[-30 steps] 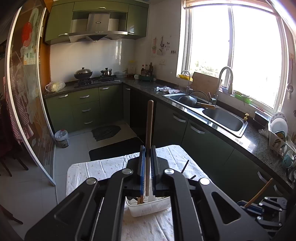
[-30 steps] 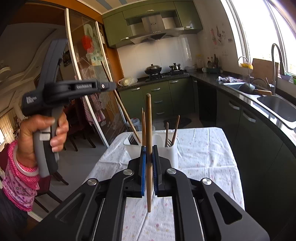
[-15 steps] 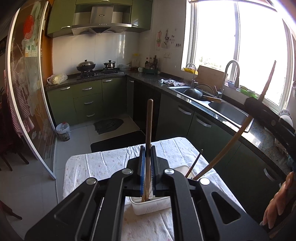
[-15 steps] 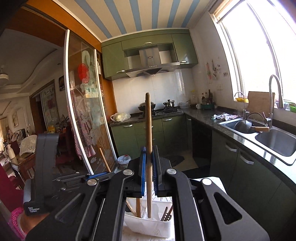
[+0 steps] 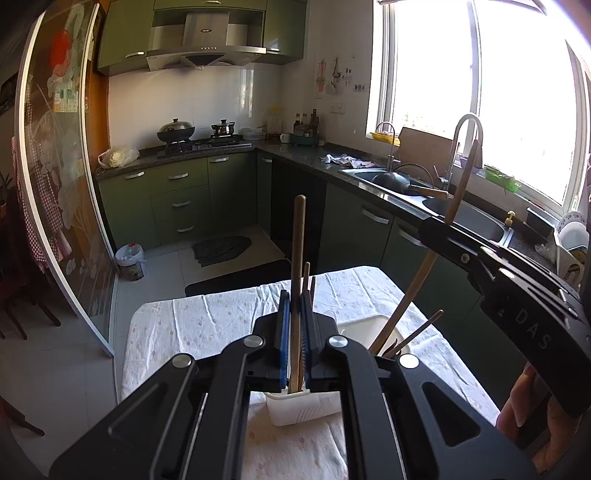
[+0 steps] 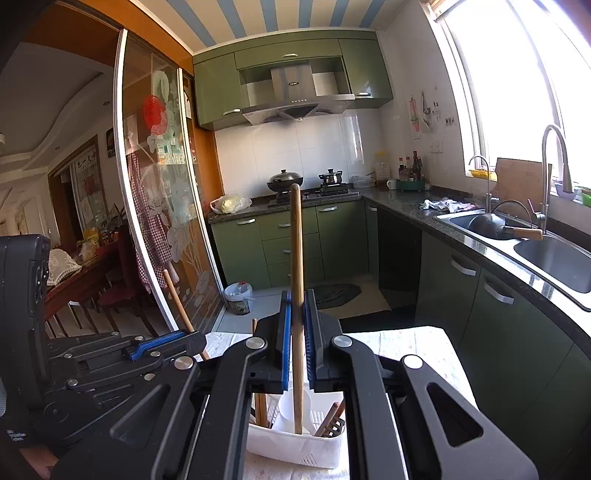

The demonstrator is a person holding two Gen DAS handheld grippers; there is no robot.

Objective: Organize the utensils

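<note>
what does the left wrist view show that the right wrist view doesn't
Only the left wrist view shows the dish rack by the window, and the right gripper from the side, shut on a tilted wooden stick. Only the right wrist view shows the dining room and the striped ceiling. Both show the white holder on the table, stove, sink, and each camera's own jaws shut on an upright stick.

The cabinets (image 6: 284,236) were dark green, the wall tiles (image 6: 325,147) white, the ceiling (image 6: 295,14) striped blue and white. The tablecloth (image 5: 207,325) was white with small pink flowers. The basket (image 6: 295,448) was white, the pads (image 6: 285,347) blue, the handle (image 6: 296,280) brown.
</note>
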